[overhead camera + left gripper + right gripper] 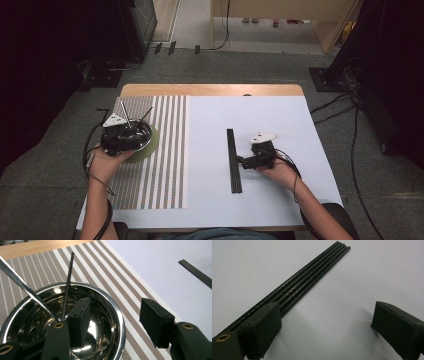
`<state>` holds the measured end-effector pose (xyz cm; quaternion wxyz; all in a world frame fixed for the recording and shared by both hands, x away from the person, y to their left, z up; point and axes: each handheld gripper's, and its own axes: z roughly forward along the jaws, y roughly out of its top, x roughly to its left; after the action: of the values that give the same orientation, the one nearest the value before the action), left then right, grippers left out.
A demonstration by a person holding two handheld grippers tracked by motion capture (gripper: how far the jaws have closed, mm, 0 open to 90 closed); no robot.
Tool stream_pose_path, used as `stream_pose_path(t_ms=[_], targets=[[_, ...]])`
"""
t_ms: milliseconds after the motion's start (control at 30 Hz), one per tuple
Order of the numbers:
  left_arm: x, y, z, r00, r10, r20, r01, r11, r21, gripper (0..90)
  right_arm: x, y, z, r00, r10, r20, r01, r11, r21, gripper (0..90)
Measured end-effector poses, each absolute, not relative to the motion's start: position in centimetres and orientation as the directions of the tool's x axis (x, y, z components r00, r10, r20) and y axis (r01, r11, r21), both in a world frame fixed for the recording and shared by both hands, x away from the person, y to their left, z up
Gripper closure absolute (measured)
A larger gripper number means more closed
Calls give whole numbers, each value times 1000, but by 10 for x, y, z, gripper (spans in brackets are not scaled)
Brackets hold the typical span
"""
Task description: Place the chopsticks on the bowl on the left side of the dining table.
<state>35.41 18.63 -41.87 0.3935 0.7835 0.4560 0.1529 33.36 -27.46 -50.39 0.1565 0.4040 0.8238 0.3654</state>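
A shiny steel bowl point(148, 134) point(105, 297) stands on a striped placemat point(167, 150) at the table's left. Leaning in it are a silver chopstick point(124, 113) point(22, 287) and a black chopstick point(146, 114) point(68, 282). My left gripper point(131, 136) point(116, 307) hovers over the bowl, open, one jaw above the inside and the other past the rim, with nothing between the pads. Several black chopsticks point(233, 160) point(312, 270) lie side by side on the white table top. My right gripper point(242, 161) point(327, 312) stands open beside them, its left jaw over their near end.
An olive-green round mat point(154, 145) lies under the bowl. The white sheet point(265, 120) covers the table's middle and right, and a wooden strip point(210, 90) runs along the far edge. Cables point(350, 130) lie on the floor at the right.
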Motion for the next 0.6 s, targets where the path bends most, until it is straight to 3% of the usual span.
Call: stream_pose_path(t_ms=[600], targets=[[352,151,-417,580,806,-118,580,-308,754,365,334,-275,-504,-625,780,37,551,407,729,83]])
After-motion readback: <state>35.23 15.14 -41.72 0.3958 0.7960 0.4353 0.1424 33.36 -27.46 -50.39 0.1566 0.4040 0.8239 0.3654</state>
